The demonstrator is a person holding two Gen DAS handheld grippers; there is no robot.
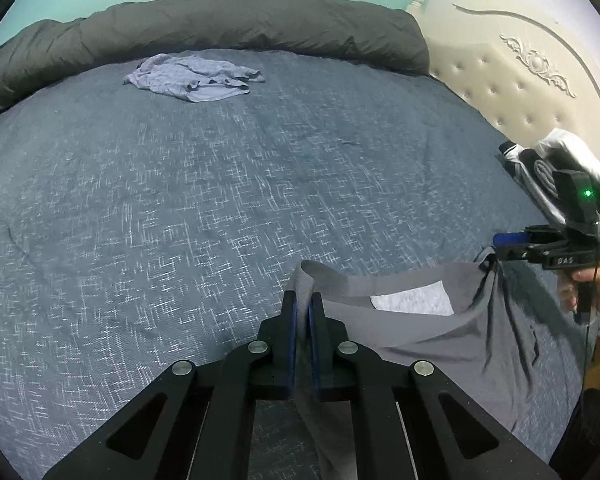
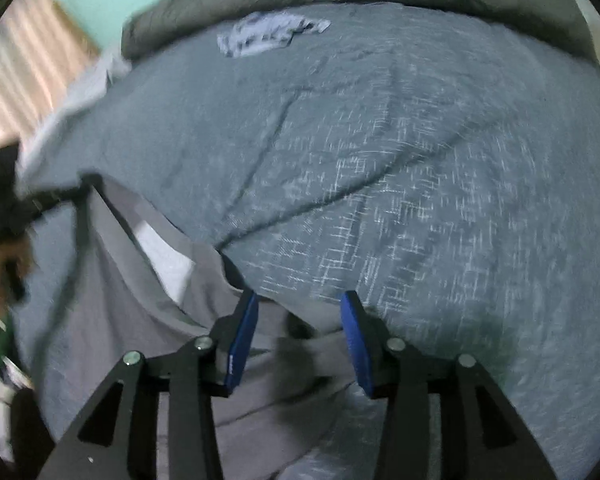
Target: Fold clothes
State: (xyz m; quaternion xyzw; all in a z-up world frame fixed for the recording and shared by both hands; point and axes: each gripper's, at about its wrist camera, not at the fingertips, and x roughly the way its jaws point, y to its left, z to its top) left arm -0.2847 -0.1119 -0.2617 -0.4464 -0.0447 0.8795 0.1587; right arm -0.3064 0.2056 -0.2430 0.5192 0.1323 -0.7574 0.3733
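While the left tool (image 1: 304,312) is clenched on the waistband edge of the grey garment (image 1: 440,344), the right tool (image 2: 298,312) stands released, its blue pads (image 2: 242,340) spread apart with grey cloth lying below and between them, not pressed. The grey garment lies on the near part of the bed (image 1: 180,200), its white label (image 1: 412,300) showing inside the waistband. Beyond the grey garment, a crumpled light blue garment (image 1: 196,78) rests near the dark rolled duvet (image 1: 220,24). To the grey garment's right, folded clothes (image 1: 540,168) sit beside the cream headboard (image 1: 520,72).
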